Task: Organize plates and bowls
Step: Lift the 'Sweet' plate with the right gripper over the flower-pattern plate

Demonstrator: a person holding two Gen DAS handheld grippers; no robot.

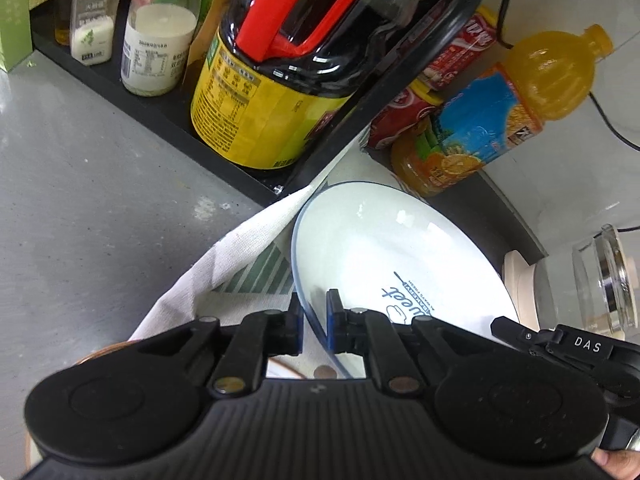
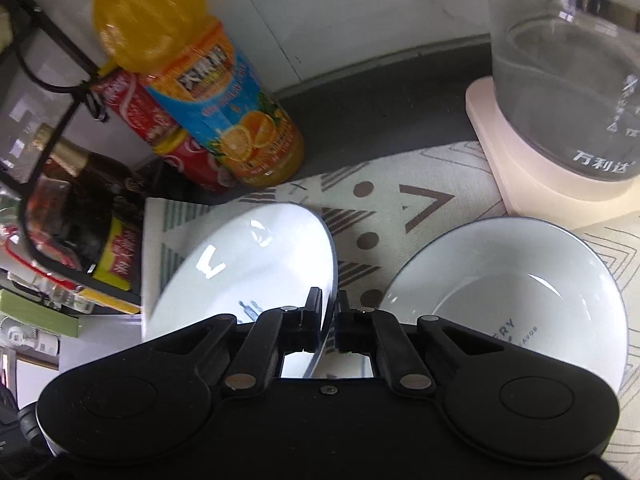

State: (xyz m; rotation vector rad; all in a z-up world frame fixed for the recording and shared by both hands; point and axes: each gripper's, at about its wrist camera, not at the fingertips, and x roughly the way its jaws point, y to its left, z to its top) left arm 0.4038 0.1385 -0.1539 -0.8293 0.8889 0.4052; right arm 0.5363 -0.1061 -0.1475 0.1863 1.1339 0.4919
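Note:
A white bowl with a blue rim is held tilted above a patterned cloth. My left gripper is shut on its left rim. The same bowl shows in the right wrist view, where my right gripper is shut on its right rim. A second white bowl with printed letters sits upright on the cloth to the right of the held one. The tip of the right gripper shows at the lower right of the left wrist view.
A black rack holds a soy sauce jug and spice jars. An orange juice bottle and red cans stand behind the cloth. A glass kettle on a pink base stands at the back right.

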